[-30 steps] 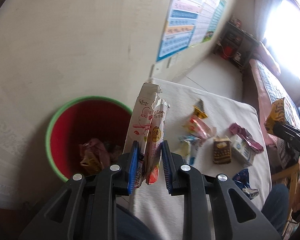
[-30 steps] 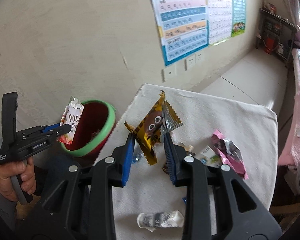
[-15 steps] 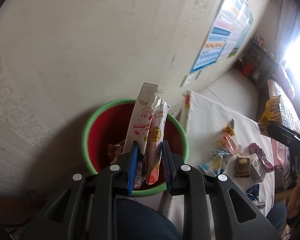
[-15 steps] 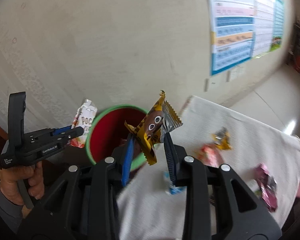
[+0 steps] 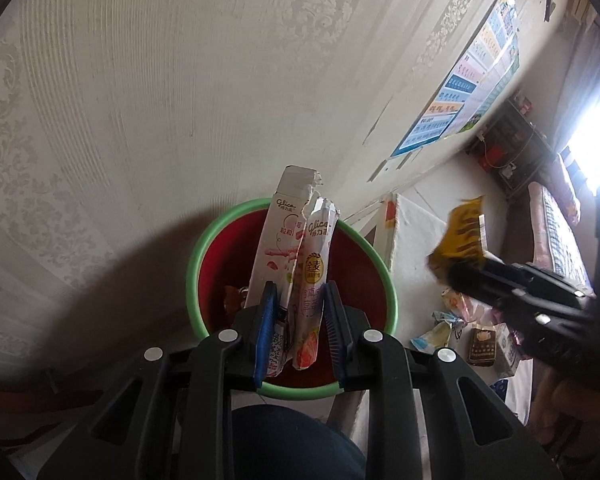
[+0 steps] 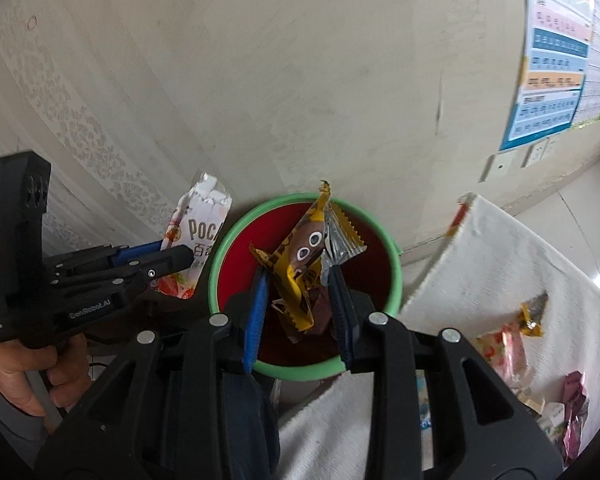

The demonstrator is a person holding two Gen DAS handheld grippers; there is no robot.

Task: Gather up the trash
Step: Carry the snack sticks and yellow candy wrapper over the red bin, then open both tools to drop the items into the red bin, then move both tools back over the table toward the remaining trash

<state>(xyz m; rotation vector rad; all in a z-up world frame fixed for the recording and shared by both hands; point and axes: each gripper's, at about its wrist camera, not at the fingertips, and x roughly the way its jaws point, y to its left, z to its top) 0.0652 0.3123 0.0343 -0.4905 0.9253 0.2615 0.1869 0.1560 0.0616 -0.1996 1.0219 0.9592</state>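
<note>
The left gripper (image 5: 299, 328) has its blue pads squeezed on a tall white and pink snack box (image 5: 286, 252), torn open at the top, with a matching long snack pouch beside it. Both have pink writing, a gold round badge and a strawberry picture low down. They stand upright between the pads, right above the round red bucket with a green rim (image 5: 204, 248). A few crumpled wrappers lie at the bottom of that bucket.

The right gripper (image 6: 298, 300) is closed on a yellow and brown crinkly wrapper with two cartoon eyes (image 6: 304, 248) and a shiny silver torn end. This wrapper also hangs over the red bucket (image 6: 392, 280), which sits on the floor by the pale patterned wall.

In the right wrist view the left gripper shows at the left side, held by a hand (image 6: 28, 376) in a grey sleeve.

Next to the bucket is a table with a white fuzzy cloth (image 6: 512, 264). More small wrappers lie on the cloth, yellow, pink and red ones. A blue and white chart (image 6: 552, 64) hangs on the wall.
</note>
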